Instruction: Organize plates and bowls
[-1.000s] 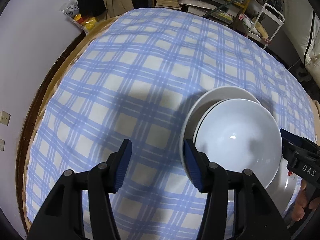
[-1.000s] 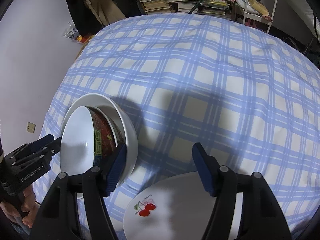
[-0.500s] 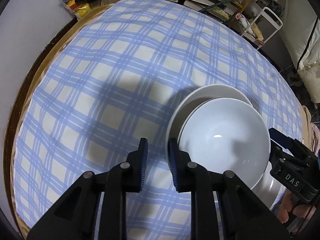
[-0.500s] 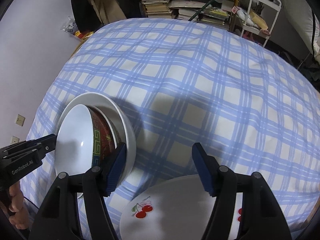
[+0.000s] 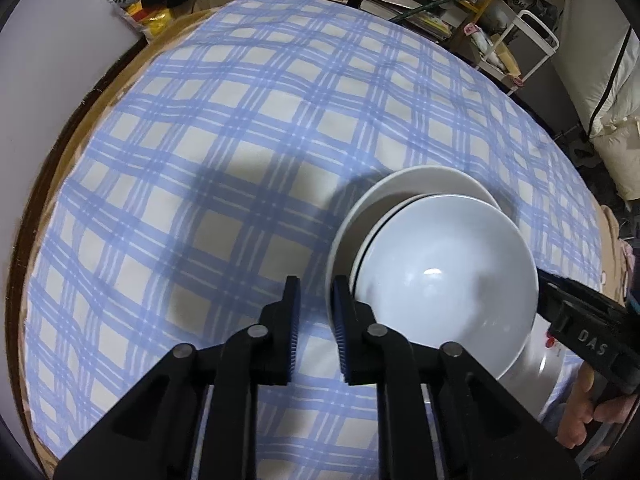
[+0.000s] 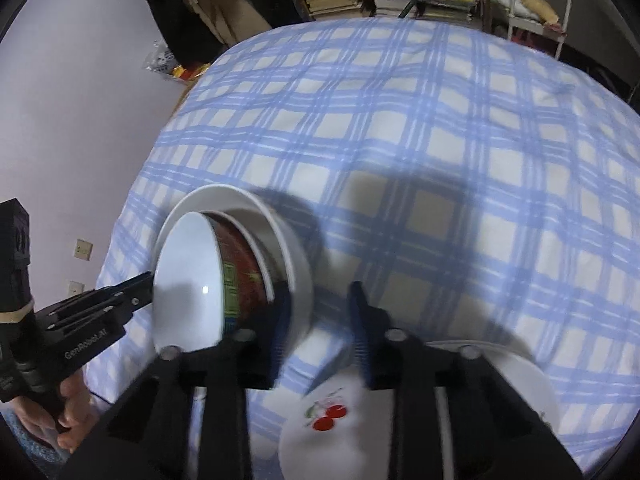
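My left claw (image 5: 316,320) is closing, its fingers nearly together. The white outer bowl (image 5: 420,184) has its rim at the right finger's inner face, at 1 o'clock, and cloth still shows through the gap. My right claw (image 6: 320,320) is closing too, motion-blurred, with that bowl's wall between its fingers but not yet pinched. The red-patterned inner bowl (image 6: 240,276) sits nested and tilted at 10 o'clock; the cherry plate (image 6: 360,420) lies at 6 o'clock on the checked surface (image 5: 240,140). I judge this to be the two-sided grasp of the stack; next comes an even, level lift. Readable: "DAS" and "GenRobot.AI" on the claws.
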